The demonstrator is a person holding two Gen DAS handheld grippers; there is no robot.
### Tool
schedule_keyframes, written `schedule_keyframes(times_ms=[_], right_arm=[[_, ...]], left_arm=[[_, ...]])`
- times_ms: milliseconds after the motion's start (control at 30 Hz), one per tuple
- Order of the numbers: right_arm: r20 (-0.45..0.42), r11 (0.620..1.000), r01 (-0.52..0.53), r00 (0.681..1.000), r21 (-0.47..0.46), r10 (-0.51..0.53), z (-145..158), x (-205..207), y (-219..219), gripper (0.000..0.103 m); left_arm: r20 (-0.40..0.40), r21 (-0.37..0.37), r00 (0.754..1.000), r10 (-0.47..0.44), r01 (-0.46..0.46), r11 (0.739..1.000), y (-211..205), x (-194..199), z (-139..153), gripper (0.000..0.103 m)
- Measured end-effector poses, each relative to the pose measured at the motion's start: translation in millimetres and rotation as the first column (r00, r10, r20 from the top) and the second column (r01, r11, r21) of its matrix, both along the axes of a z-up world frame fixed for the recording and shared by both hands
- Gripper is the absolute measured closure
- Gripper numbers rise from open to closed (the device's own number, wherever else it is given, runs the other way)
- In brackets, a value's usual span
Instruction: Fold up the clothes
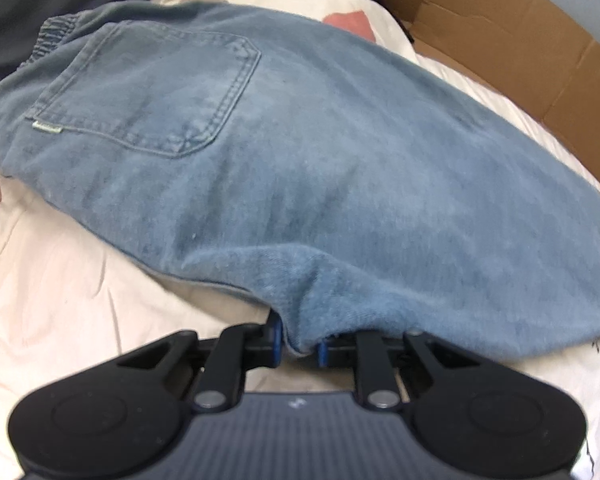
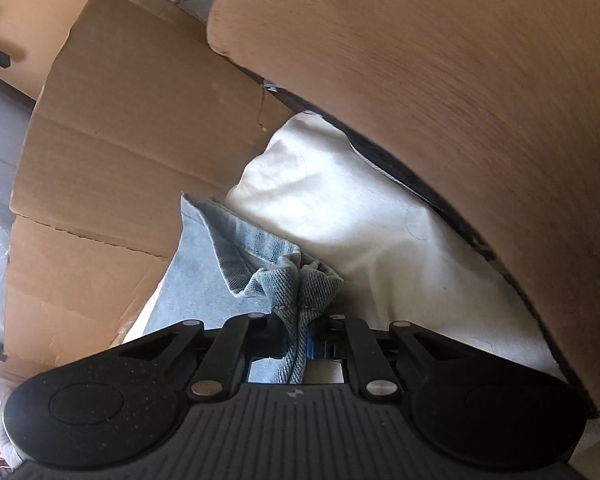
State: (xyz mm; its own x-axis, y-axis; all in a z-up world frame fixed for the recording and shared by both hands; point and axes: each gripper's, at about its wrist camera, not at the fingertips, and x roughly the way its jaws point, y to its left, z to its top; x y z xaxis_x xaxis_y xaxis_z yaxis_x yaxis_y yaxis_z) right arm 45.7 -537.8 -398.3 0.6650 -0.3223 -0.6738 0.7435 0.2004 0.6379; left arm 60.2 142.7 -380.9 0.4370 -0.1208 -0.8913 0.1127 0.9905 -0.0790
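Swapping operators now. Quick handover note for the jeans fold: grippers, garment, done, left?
Left gripper: shut on a fold edge of the blue jeans.
Right gripper: shut on the bunched hem.
Jeans lie on the cream bedsheet, back pocket up, cardboard box beside.
Done: both grips set, jeans seem folded lengthwise.
Left: bring hem toward the waistband, flatten, release.

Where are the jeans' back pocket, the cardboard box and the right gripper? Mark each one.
back pocket (image 1: 148,92): left wrist view, middle of the stitched patch.
cardboard box (image 2: 132,128): right wrist view, flat flap.
right gripper (image 2: 298,344): right wrist view, between fingertips clamping denim.
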Motion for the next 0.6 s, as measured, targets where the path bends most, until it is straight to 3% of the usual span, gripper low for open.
schedule_keyframes(times_ms=[200,300,600], right_arm=[[0.015,0.998,-0.050,0.999,-0.036,0.051,22.3,12.9,-9.8,0.096],[0.049,0.999,-0.029,0.998,-0.037,0.031,28.4,10.7,-11.8,0.096],[0.012,0.993,-0.097,0.995,-0.069,0.098,56.6,23.3,-19.0,0.097]], left_arm=[[0.053,0.004,0.999,0.003,-0.003,1.000,-1.7,-2.4,2.4,0.087],[0.059,-0.028,0.997,0.054,-0.053,0.998,1.0,-12.1,2.0,0.088],[0.070,0.014,0.997,-0.045,0.044,0.999,8.2,-18.7,31.6,0.091]])
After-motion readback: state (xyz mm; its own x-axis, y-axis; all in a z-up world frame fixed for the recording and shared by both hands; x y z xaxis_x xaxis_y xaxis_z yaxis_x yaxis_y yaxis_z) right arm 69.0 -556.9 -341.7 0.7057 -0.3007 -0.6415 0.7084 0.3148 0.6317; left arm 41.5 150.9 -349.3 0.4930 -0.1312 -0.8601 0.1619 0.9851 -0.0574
